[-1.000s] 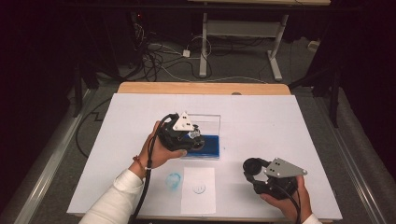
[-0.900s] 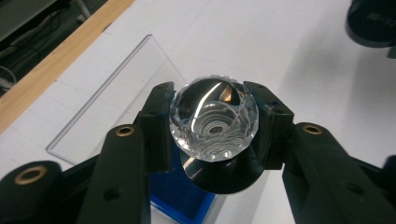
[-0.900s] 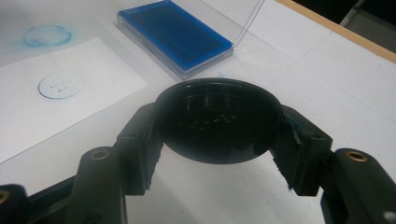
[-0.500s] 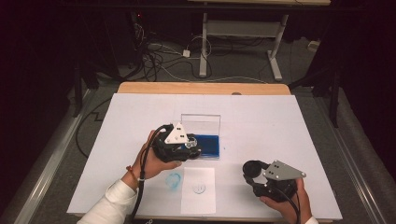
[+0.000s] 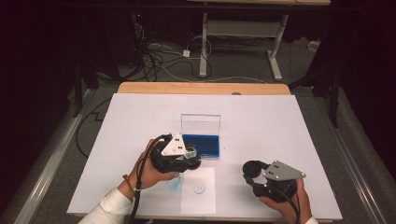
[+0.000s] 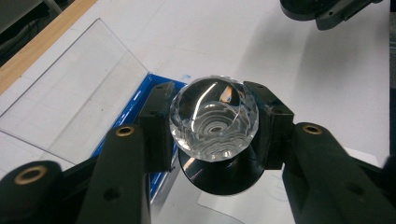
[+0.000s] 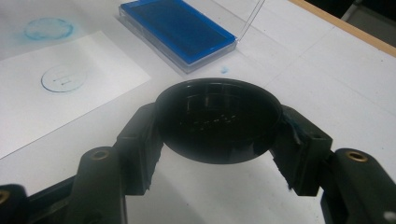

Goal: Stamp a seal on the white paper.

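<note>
**Two grippers, each holding one part of a stamp**

Left gripper [image 6: 215,123]: jaws closed on a faceted clear knob stamp [image 6: 214,119] with a black round base, held above the table near the lower left corner of the blue ink pad [image 5: 201,145].

Right gripper [image 7: 219,126]: jaws closed on a black round cap [image 7: 218,119], hollow side facing the camera, held near the table's front right.

Ink pad: sits in an open clear case [image 5: 201,122], lid upright behind it.

White paper sheet [image 5: 198,198]: lies in front of the pad and bears one blue ring print [image 5: 199,188]; a blue smudge [image 5: 173,183] lies just left of the sheet.

White table cover [image 5: 280,121]: beneath all items.
</note>
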Tool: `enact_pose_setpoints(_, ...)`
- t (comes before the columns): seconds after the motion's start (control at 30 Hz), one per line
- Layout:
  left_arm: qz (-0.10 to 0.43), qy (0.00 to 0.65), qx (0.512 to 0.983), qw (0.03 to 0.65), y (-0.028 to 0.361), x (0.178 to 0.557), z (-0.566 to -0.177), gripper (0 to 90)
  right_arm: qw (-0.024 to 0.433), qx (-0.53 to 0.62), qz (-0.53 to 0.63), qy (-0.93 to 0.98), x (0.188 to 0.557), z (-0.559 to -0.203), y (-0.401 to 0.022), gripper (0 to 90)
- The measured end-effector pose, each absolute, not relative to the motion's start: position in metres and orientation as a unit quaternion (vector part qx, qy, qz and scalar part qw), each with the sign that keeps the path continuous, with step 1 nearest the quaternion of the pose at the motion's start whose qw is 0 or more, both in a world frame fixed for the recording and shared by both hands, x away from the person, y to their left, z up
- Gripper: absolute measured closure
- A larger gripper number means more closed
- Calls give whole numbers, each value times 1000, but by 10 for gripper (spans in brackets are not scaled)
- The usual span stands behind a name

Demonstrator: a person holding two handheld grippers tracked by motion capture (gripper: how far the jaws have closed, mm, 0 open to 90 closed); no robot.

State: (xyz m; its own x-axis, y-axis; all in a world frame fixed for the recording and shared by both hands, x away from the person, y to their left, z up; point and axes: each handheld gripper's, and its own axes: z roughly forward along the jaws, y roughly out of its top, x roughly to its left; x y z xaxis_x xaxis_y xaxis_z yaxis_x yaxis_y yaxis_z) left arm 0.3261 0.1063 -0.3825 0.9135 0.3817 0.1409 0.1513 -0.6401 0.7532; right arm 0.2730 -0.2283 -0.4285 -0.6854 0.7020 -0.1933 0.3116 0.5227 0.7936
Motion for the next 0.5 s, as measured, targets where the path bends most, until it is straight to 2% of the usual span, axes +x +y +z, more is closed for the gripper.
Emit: enact_pose_setpoints(0.5,136,121,908,378,97,306,-399,548,259,300,378,837,272,-429,-227,386)
